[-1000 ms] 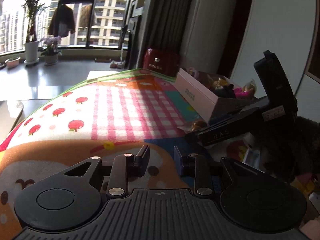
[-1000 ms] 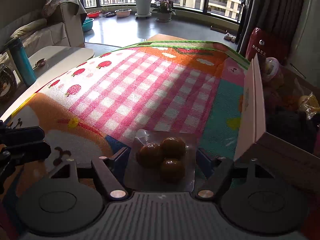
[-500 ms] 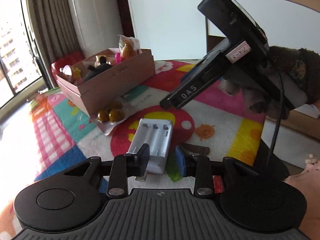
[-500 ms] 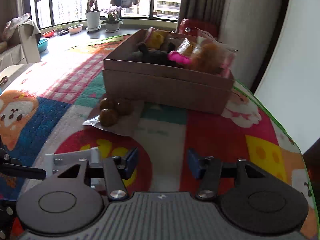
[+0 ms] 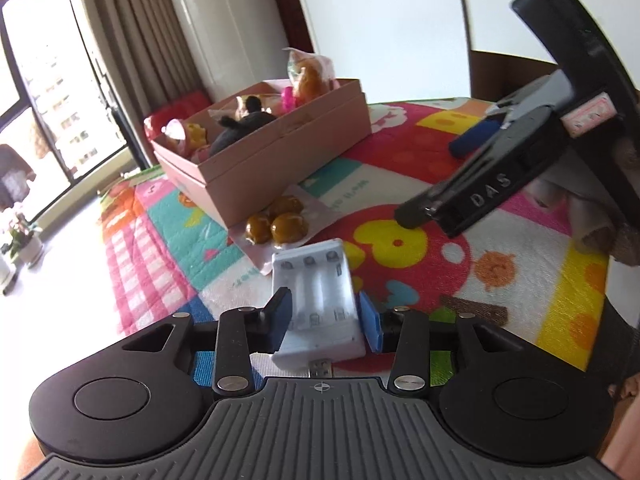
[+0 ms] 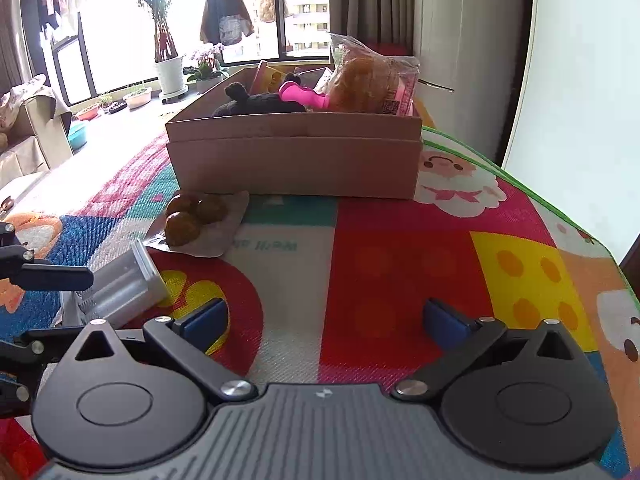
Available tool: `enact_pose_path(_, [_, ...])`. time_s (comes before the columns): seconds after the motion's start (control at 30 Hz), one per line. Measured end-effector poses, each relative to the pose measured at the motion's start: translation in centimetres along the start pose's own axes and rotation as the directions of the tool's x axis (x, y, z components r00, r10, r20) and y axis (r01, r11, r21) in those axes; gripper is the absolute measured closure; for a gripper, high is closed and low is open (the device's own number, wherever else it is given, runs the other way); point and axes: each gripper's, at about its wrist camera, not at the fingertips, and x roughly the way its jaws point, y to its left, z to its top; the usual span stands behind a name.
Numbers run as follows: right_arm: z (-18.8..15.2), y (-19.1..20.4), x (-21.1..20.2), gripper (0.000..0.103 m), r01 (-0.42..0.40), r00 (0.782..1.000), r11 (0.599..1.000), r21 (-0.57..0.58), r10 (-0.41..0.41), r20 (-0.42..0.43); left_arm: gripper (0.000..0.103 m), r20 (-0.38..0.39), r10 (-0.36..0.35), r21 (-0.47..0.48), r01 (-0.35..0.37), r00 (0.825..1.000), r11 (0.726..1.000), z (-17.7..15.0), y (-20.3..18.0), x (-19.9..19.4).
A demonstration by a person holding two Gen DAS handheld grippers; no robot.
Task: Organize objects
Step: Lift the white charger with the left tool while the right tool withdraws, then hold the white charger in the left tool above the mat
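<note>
Cardboard box (image 6: 294, 160) holds toys; left tongs (image 5: 325, 316) opening around battery charger (image 5: 318, 300); right tongs (image 6: 324, 322) spreading, empty

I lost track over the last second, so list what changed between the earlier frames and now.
The right gripper let go of the clear packet of three brown balls, which now lies on the mat by the cardboard box; its jaws are opening, nothing between them. The left gripper swung over to straddle the white battery charger, jaws opening. The box's contents look unchanged.
</note>
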Motion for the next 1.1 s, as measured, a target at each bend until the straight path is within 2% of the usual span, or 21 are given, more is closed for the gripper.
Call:
enact_pose_path(0.13, [-0.1,0.4,0.0,0.000,0.002,1.000,1.000,-0.020,-0.002,-0.001,0.056,0.018,0.050,-0.077,-0.049,0.999,0.996,-0.3,1.0,-0.1])
enact_pose_path(0.27, [-0.1,0.4,0.1,0.000,0.002,1.000,1.000,-0.023,-0.002,-0.002,0.056,0.006,0.133,-0.098,-0.132,0.991,0.986,-0.9,2.1,0.0])
enact_pose_path(0.4, [-0.2,0.4,0.1,0.000,0.003,1.000,1.000,-0.024,-0.003,-0.002,0.055,-0.001,0.154,-0.137,-0.153,0.988,0.979,-1.3,2.8,0.1])
enact_pose_path(0.5, [-0.2,0.4,0.1,0.000,0.002,1.000,1.000,-0.024,-0.002,-0.002,0.056,0.045,0.238,-0.112,-0.231,0.970,0.966,-1.7,2.5,-0.5])
enact_pose_path(0.53, [-0.2,0.4,0.1,0.000,0.002,1.000,1.000,-0.024,-0.002,-0.002,0.056,0.057,0.243,-0.098,-0.237,0.968,0.967,-1.8,2.3,-0.7])
enact_pose_path(0.63, [-0.2,0.5,0.1,0.000,0.002,1.000,1.000,-0.024,-0.002,-0.003,0.056,0.015,0.207,-0.100,-0.204,0.978,0.974,-2.2,2.7,-0.4])
enact_pose_path(0.7, [-0.2,0.4,0.1,0.000,0.002,1.000,1.000,-0.024,-0.002,-0.003,0.056,0.020,0.202,-0.109,-0.199,0.979,0.974,-2.3,2.9,-0.4])
enact_pose_path(0.8, [-0.2,0.5,0.1,0.000,0.002,1.000,1.000,-0.023,-0.002,-0.003,0.066,0.014,0.188,-0.082,-0.187,0.982,0.979,-2.1,2.4,-0.3])
enact_pose_path(0.87, [-0.2,0.5,0.1,0.000,0.002,1.000,1.000,-0.024,-0.002,-0.003,0.080,0.011,0.175,-0.066,-0.174,0.985,0.983,-2.0,2.0,-0.2])
enact_pose_path(1.0, [-0.2,0.5,0.1,0.000,0.002,1.000,1.000,-0.024,-0.002,-0.003,0.080,0.011,0.168,-0.066,-0.167,0.986,0.984,-1.9,1.9,-0.1])
enact_pose_path(1.1, [-0.2,0.5,0.1,0.000,0.002,1.000,1.000,-0.024,-0.002,-0.004,0.078,0.024,0.124,-0.116,-0.120,0.992,0.986,-2.0,2.7,-0.3])
